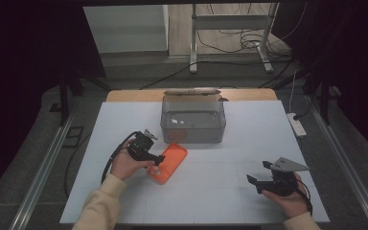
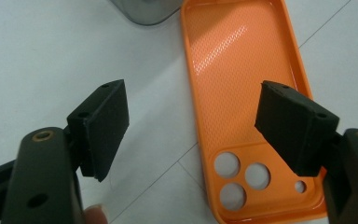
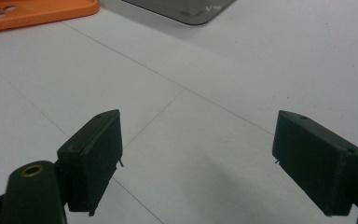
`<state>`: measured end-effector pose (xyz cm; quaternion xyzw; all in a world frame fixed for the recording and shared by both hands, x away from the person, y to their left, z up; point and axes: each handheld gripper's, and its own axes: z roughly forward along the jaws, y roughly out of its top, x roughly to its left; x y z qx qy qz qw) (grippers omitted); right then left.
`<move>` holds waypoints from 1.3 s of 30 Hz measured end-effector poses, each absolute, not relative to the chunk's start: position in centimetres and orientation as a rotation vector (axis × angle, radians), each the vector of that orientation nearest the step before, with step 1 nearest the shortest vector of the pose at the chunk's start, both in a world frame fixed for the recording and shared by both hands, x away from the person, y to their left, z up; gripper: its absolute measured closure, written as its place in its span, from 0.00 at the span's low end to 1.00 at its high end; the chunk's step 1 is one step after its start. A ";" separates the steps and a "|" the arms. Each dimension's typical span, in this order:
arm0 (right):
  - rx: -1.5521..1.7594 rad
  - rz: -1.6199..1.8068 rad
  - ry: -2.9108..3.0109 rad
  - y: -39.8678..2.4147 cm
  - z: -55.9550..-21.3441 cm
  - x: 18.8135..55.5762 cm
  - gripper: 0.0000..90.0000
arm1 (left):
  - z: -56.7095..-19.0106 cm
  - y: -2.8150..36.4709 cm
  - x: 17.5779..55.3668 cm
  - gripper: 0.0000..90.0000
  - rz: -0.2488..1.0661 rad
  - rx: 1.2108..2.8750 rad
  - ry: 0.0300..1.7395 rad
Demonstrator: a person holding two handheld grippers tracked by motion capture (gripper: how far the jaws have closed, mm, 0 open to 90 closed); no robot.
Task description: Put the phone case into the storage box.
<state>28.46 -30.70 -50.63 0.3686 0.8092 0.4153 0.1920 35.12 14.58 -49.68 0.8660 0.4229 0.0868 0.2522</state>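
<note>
While the left gripper [image 1: 157,160] straddles one long edge of the orange phone case [image 1: 168,163], jaws wide and not gripping, the thin rim may slip or skid toward the grey bin [image 1: 193,120]. Right gripper [image 1: 264,179] rests wide open, empty.

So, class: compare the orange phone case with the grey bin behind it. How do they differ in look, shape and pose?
The orange phone case is bright and opaque; the grey bin is smoky and see-through. The phone case is a shallow shell lying flat, hollow side up, with camera holes at one end; the bin is a deep, tall-walled box. The phone case lies under the left gripper; the bin stands farther back. Both rest open side up on the white table.
</note>
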 end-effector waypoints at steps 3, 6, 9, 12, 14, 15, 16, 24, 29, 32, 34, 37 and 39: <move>1.035 1.166 2.272 -30.7 -50.6 28.5 0.18 | -49.7 14.6 35.1 0.29 0.231 2.360 1.151; 1.035 1.167 2.270 -30.7 -50.6 28.5 0.18 | -49.8 14.7 35.2 0.31 0.225 2.363 1.157; 1.035 1.165 2.271 -30.7 -50.6 28.5 0.18 | -49.9 14.7 35.4 0.32 0.221 2.367 1.162; 1.035 1.163 2.272 -30.7 -50.6 28.4 0.18 | -50.0 14.7 35.6 0.34 0.226 2.382 1.167; 1.034 1.164 2.269 -30.7 -50.6 28.4 0.18 | -50.0 14.5 35.7 0.36 0.226 2.385 1.169; 1.034 1.164 2.269 -30.7 -50.6 28.4 0.18 | -50.0 14.5 35.8 0.36 0.223 2.391 1.167; 1.033 1.164 2.268 -30.7 -50.6 28.4 0.18 | -50.1 14.4 35.8 0.37 0.220 2.395 1.165; 1.035 1.161 2.269 -30.7 -50.6 28.4 0.18 | -50.4 14.4 36.1 0.45 0.183 2.420 1.168; 1.036 1.159 2.271 -30.7 -50.6 28.4 0.18 | -50.6 14.3 36.3 0.48 0.165 2.442 1.170; 1.035 1.161 2.268 -30.7 -50.6 28.4 0.18 | -50.6 14.2 36.4 0.50 0.157 2.460 1.168; 1.036 1.159 2.270 -30.7 -50.6 28.4 0.18 | -50.6 14.1 36.5 0.52 0.156 2.474 1.165; 1.036 1.159 2.271 -30.7 -50.6 28.4 0.18 | -50.6 13.9 36.5 0.54 0.154 2.492 1.171; 1.036 1.158 2.270 -30.7 -50.6 28.4 0.18 | -50.6 13.8 36.6 0.57 0.148 2.499 1.174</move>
